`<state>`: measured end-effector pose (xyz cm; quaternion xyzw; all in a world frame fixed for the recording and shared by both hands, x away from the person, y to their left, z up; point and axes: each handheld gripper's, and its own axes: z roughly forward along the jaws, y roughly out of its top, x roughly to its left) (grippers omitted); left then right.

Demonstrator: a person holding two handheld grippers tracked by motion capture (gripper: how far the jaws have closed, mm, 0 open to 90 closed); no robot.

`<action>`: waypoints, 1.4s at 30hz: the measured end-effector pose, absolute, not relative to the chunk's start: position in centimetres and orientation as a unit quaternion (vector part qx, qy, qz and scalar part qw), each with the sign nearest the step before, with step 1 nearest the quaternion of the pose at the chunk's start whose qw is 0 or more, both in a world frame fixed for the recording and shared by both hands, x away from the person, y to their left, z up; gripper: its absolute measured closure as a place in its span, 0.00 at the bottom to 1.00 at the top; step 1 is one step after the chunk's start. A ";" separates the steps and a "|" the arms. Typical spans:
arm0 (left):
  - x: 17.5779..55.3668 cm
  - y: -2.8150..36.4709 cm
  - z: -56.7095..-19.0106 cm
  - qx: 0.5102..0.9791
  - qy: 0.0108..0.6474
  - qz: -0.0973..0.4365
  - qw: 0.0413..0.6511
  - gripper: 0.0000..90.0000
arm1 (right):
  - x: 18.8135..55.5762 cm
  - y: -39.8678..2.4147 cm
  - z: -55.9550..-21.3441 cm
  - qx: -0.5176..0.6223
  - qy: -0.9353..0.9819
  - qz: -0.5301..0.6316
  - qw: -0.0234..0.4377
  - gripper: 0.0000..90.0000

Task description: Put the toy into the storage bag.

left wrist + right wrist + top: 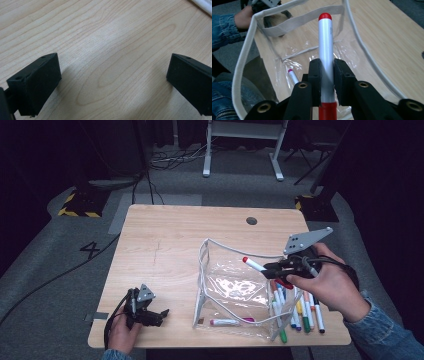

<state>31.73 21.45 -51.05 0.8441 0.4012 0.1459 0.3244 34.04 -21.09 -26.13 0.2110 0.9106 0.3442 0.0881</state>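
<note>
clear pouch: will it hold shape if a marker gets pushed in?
Probably not. The pouch is thin wrinkled film, likely floppy; only its white piping props the mouth open. It looks light and nothing holds it, so a push may slide it on the table.

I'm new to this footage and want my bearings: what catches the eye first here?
The right gripper, shut on a white marker with a red cap, holds it over the clear plastic pouch with white trim mid-table. Loose coloured markers lie at the right front edge; the left gripper rests open at front left.

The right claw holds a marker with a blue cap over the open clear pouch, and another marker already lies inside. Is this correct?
Not quite: the cap is red, not blue, as the right gripper view shows. The right claw holds this red-capped marker over the open clear pouch, where another marker already lies.
</note>
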 end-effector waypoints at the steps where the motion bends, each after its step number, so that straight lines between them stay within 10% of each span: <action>1: 31.7 21.5 -51.1 0.844 0.401 0.146 0.325 0.00 | 34.0 -20.7 -26.2 0.206 0.913 0.343 0.084 0.85; 42: 31.6 21.4 -51.0 0.843 0.404 0.146 0.323 0.00 | 33.7 -11.4 -35.4 0.078 0.975 0.205 -0.041 0.85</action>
